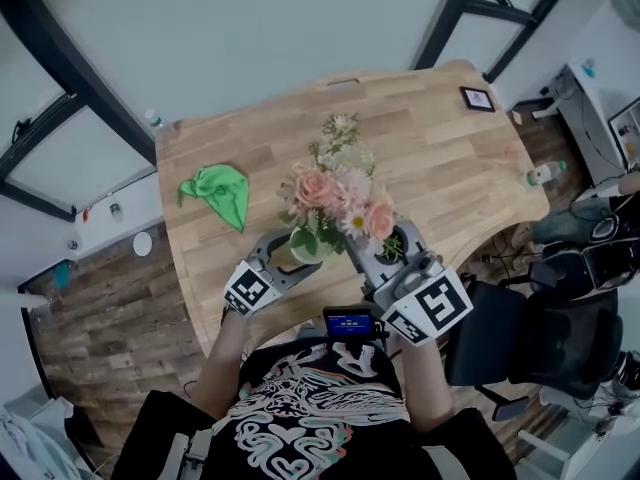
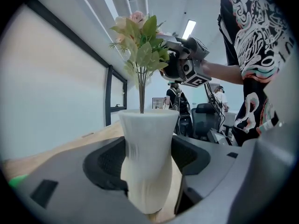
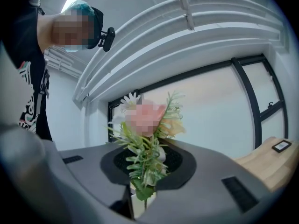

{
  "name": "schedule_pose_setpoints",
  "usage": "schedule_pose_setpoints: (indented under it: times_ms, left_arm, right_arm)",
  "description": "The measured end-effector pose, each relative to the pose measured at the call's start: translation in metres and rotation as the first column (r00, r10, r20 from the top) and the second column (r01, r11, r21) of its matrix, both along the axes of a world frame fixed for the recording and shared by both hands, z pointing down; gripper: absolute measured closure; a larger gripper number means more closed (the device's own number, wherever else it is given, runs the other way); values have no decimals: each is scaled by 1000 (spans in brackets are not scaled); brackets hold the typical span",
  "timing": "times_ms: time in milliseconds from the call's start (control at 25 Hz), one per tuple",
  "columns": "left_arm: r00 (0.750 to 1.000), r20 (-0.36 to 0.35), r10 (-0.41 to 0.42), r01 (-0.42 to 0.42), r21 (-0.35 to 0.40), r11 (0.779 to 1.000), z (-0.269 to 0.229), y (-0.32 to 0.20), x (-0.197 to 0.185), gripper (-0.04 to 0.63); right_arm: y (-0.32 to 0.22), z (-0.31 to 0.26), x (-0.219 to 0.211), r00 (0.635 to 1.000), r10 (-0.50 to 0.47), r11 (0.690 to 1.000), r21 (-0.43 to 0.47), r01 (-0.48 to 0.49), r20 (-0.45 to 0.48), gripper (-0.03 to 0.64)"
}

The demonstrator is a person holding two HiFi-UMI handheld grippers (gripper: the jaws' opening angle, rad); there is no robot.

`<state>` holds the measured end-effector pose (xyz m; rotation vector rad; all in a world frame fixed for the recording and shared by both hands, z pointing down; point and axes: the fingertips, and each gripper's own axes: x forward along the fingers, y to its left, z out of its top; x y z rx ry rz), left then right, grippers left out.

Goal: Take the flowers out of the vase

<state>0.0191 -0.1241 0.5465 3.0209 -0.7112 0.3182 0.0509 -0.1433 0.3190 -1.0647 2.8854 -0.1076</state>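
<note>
Pink, cream and white artificial flowers on green leafy stems (image 1: 335,193), gripped low in the foliage between the fingers (image 3: 184,164) of the right gripper (image 1: 392,250). Fingers closed tight on the bunch, blooms standing above them, leaves spilling out just below. In the left gripper view, shown as a bunch raised high above that gripper's fingers, with one thin bare stem running down to the mouth of the vase and disappearing behind its rim.

White ribbed vase with a flared mouth and narrow waist (image 2: 147,162), held upright between the fingers (image 2: 105,164) of the left gripper (image 1: 285,256). Dark pads pressed against both flanks of the waist, mouth standing clear above them. Foot set down on the pale wooden tabletop (image 1: 440,158).

Right fingers placed just beside the left ones and higher, directly over the vase.

Crumpled green cloth (image 1: 218,193), lying flat on the wood beyond the left fingers and well apart from them. Small black-framed square (image 1: 477,98), lying near the far corner, well beyond the right fingers.
</note>
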Motion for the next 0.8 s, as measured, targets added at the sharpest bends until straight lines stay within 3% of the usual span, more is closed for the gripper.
schedule_pose_setpoints:
  times_ms: [800]
  left_arm:
    - [1000, -1, 16, -16, 7, 1000, 0, 3, 3, 290]
  right_arm:
    - [11, -52, 3, 999, -11, 997, 73, 13, -30, 535]
